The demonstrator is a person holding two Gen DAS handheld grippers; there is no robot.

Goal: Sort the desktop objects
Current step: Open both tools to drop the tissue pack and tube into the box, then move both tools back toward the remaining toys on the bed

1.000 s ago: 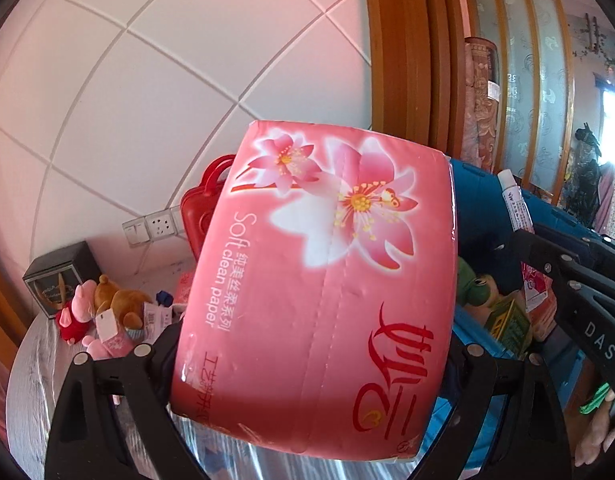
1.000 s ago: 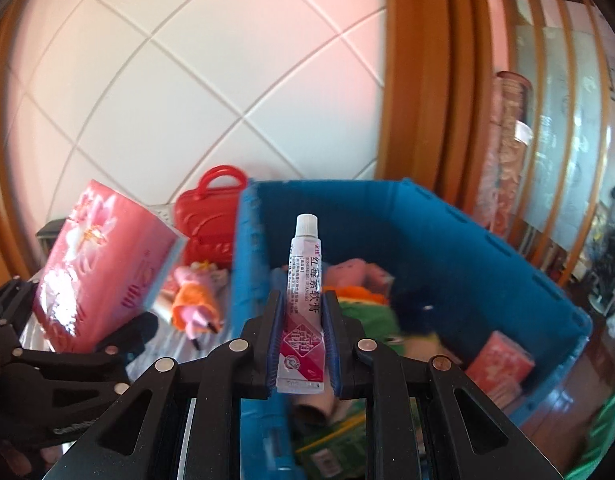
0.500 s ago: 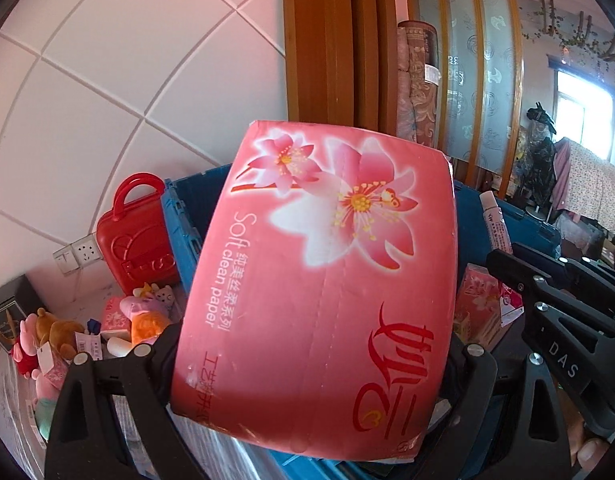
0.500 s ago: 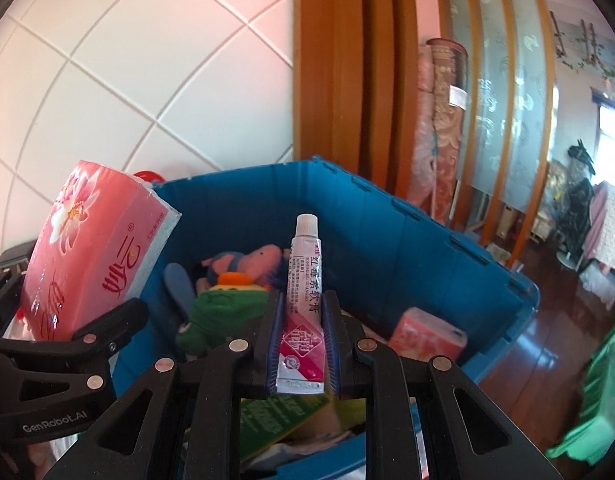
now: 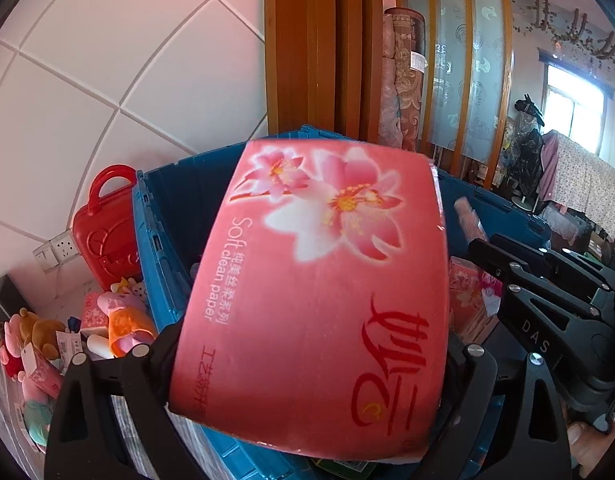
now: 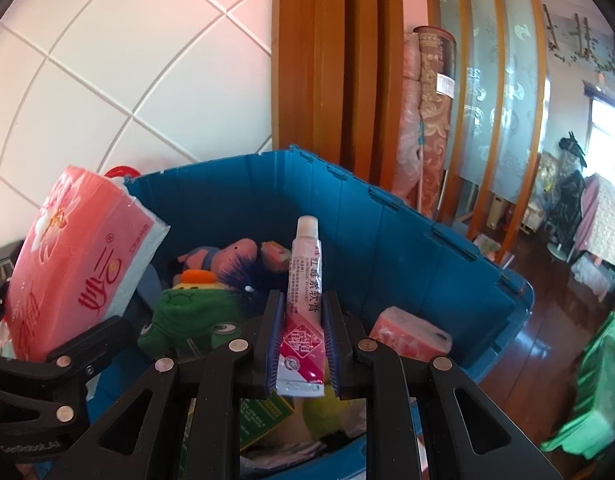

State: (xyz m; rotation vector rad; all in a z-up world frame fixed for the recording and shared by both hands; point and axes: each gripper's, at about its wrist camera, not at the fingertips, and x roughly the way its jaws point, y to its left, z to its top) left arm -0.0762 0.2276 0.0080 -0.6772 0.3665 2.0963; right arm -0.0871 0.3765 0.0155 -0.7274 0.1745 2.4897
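Observation:
My left gripper (image 5: 307, 364) is shut on a pink tissue pack (image 5: 319, 292) with a flower print, held over the left part of the blue crate (image 5: 163, 248). The pack also shows in the right wrist view (image 6: 75, 260). My right gripper (image 6: 303, 312) is shut on a white and pink ointment tube (image 6: 303, 296), upright, above the blue crate (image 6: 407, 240). The crate holds a green frog plush (image 6: 187, 316), a pink plush (image 6: 227, 252), another tissue pack (image 6: 407, 336) and boxes. The right gripper also shows in the left wrist view (image 5: 503, 256).
A red toy case (image 5: 103, 232) stands against the tiled wall left of the crate. Plush toys and small packets (image 5: 47, 340) lie on the table at the left. A wooden door frame (image 6: 327, 60) rises behind the crate. Dark wood floor (image 6: 547, 360) lies to the right.
Both grippers have moved right from the table side to over the blue crate, each keeping its hold. The crate's inside now fills the lower views.

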